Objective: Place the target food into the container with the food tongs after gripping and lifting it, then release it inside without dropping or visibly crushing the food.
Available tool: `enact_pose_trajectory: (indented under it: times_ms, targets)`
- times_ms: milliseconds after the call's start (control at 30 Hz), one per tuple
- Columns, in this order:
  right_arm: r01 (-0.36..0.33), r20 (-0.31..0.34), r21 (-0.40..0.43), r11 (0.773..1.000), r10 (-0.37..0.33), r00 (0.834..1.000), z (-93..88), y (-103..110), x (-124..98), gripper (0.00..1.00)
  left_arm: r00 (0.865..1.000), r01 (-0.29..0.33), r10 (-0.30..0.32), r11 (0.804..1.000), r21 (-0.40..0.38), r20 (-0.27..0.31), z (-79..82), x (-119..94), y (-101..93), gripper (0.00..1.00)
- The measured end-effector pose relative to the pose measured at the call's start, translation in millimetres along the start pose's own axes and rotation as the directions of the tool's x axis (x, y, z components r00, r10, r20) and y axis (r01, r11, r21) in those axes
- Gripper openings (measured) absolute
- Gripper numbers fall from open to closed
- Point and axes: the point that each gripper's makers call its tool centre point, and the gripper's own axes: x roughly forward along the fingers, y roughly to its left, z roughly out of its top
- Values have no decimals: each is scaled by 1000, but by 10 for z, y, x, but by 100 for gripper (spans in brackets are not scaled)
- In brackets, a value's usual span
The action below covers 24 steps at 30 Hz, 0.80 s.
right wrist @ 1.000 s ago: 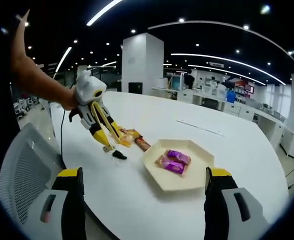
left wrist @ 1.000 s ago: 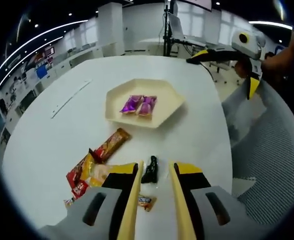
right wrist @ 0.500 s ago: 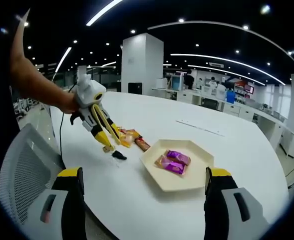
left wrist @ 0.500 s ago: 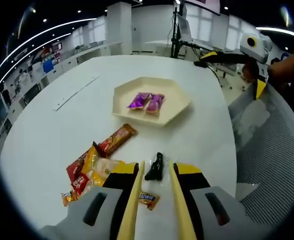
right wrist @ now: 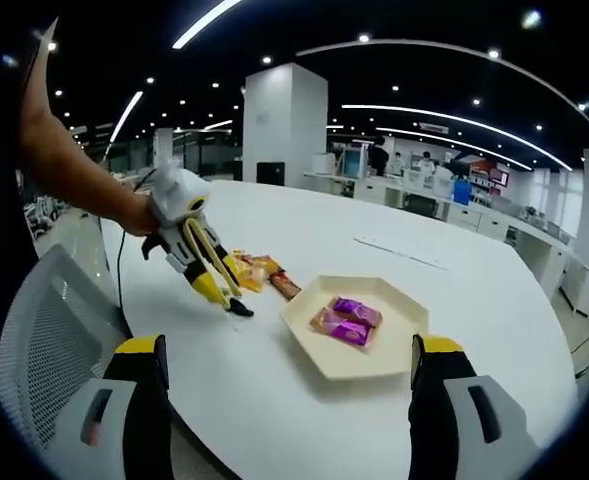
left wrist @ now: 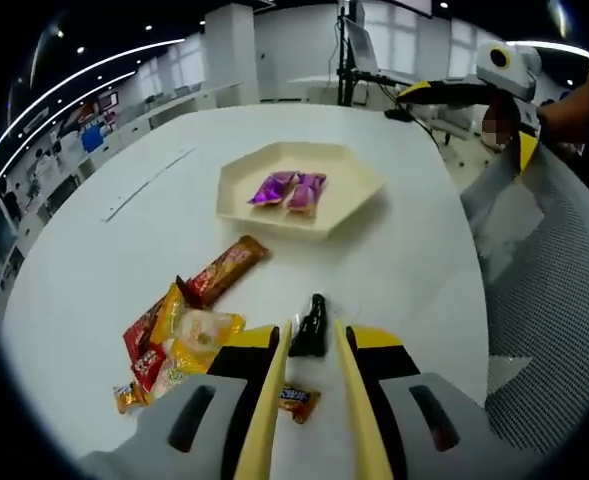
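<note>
Left gripper (left wrist: 306, 345): yellow jaws stand a narrow gap apart, low over the white table (left wrist: 94, 260). A small black-wrapped candy (left wrist: 310, 325) lies on the table between the jaw tips. Whether the jaws touch it, I cannot tell; it is on the table, not lifted. Seen from the right gripper view, the left gripper (right wrist: 221, 297) is angled down at the table edge with the black candy (right wrist: 240, 309) at its tips, held by a person's hand (right wrist: 139, 215).

Just below the candy, between the jaws nearer the camera, lies a small orange-wrapped candy (left wrist: 294, 399). To its left is a loose pile of snack packets (left wrist: 169, 345) in red, yellow and orange, with a long brown bar (left wrist: 224, 270) at the pile's far end.

Cream hexagonal tray (left wrist: 359, 195) sits farther along the table, well apart from the candy. It holds two purple-wrapped sweets (left wrist: 292, 190) side by side.

Right gripper (right wrist: 289, 400): jaws spread wide, nothing between them, hanging off the table's near edge above a grey mesh chair (right wrist: 44, 330). The right gripper (left wrist: 474, 95) also appears in the left gripper view at upper right, past the table.
</note>
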Motion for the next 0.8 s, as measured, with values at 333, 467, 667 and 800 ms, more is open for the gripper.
enact_pose_trajectory:
  times_ms: [333,467,667,800]
  targets:
    - [2,-6,1,1000,-2,1000,-10,-8,5,99,1000,17,-17,1000,22,-1,-41,47,15,23]
    - [2,-6,5,1000,-2,1000,-12,-10,8,99,1000,30,-29,994,103,-8,-47,58,-13,23]
    - [-2,-10,6,1000,2,1000,-16,1,13,99,998,54,-52,983,173,-21,-24,62,-29,23]
    - [-1,-11,9,1000,1,1000,-21,0,12,99,997,71,-68,985,159,-27,-26,73,-27,21]
